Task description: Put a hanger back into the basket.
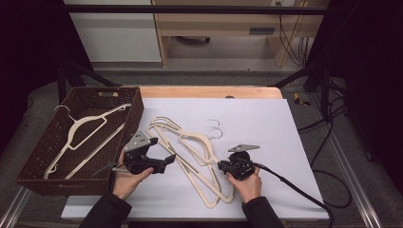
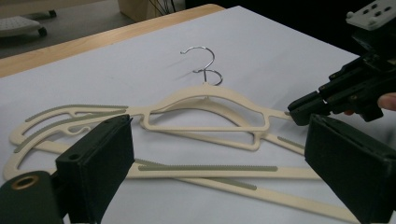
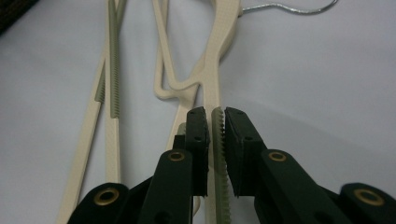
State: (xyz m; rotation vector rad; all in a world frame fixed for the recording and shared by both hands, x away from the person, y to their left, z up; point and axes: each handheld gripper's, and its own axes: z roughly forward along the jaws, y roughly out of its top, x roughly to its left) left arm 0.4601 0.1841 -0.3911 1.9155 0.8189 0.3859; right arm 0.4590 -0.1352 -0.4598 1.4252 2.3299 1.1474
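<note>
Right gripper (image 1: 221, 165): jaws clamped on the arm of a cream hanger; in the right gripper view (image 3: 217, 140) the ribbed grey strip of that arm runs straight up between the two black pads, which press on it from both sides

Held hanger (image 3: 219, 60): cream plastic with a metal hook (image 3: 289, 9), lying on the white sheet; the grip sits on the shoulder arm nearest the right hand (the hook points toward the far side of the table in the high view)

Hanger pile (image 1: 190, 152): at least two cream hangers overlap on the sheet between the two grippers, their hooks (image 1: 215, 129) close together at the far side; in the left gripper view (image 2: 205, 116) one lies across the other, with long bars crossing in front

Left gripper (image 1: 167, 158): jaws spread wide and holding nothing; it hangs just left of the pile, tips aimed toward the hangers; in the left gripper view (image 2: 219, 168) the two pads stand far apart with the crossing bars of the hangers seen between them, and whether they touch any bar I cannot tell

Basket (image 1: 28, 164): dark woven tray at the left edge of the table, just beside the left hand (image 1: 127, 179)

Hanger in basket (image 1: 81, 135): one cream hanger lies inside, tilted, its hook toward the far left corner

Table cover (image 1: 266, 123): white sheet over a wooden top, the bare wood showing along the far edge
</note>
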